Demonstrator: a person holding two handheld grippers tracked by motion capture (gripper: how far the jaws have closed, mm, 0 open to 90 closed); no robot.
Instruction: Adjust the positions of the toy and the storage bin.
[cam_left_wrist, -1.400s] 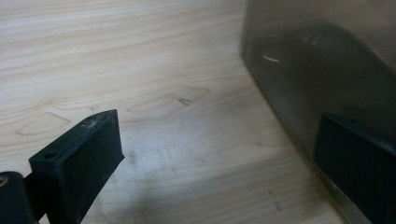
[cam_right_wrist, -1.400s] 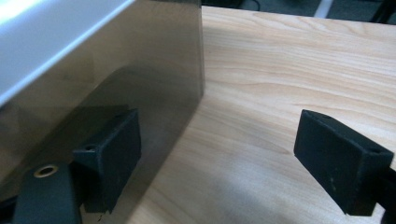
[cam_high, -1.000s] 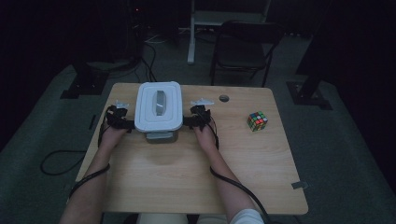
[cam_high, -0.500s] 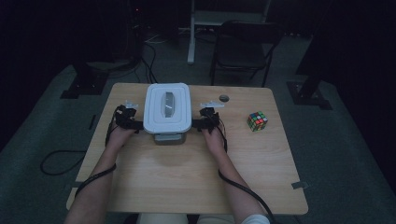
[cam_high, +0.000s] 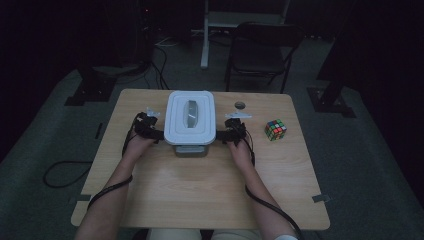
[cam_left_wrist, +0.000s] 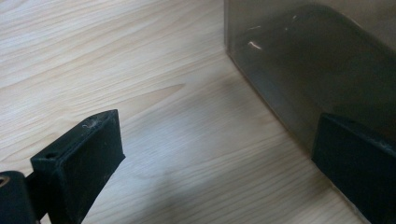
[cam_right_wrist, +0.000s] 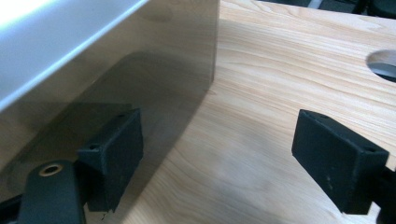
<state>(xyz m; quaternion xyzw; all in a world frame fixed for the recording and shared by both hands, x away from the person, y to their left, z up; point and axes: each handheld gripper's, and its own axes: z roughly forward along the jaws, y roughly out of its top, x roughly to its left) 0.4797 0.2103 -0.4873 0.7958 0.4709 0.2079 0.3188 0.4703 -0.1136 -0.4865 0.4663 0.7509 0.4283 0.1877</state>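
Now, scene: 1 person works at a wooden table (cam_high: 200, 195), a handheld gripper in each hand.
Container: a clear plastic storage box (cam_high: 190, 149) with a white lid (cam_high: 190, 117) sits on the far middle of the table, between the 2 grippers.
Lid: white, with a grey handle strip along its middle; it seems to lie flat on the box, though a latch cannot be made out.
Left gripper (cam_high: 150, 131): against the box's left side, under the lid's overhang. In the left gripper view its jaws stand spread apart, one black pad (cam_left_wrist: 84, 163) over bare wood, the other beside the box's smoky wall (cam_left_wrist: 308, 70); nothing is pinched between them.
Right gripper (cam_high: 230, 134): mirrored at the box's right side. In the right gripper view its jaws are likewise wide, one pad (cam_right_wrist: 114, 149) close to the clear wall (cam_right_wrist: 154, 70), the other over the table; nothing is clamped.
Why so: judged from the pose, the box is pressed between the 2 tools from both sides, as a way to slide or steady something too wide for 1 jaw span.
Rubik's cube (cam_high: 275, 129): on the table to the right, well apart from the box.
Hole: a round cable port (cam_high: 240, 105) in the tabletop, just beyond the right gripper.
Risk: uneven side pressure could skew the box.
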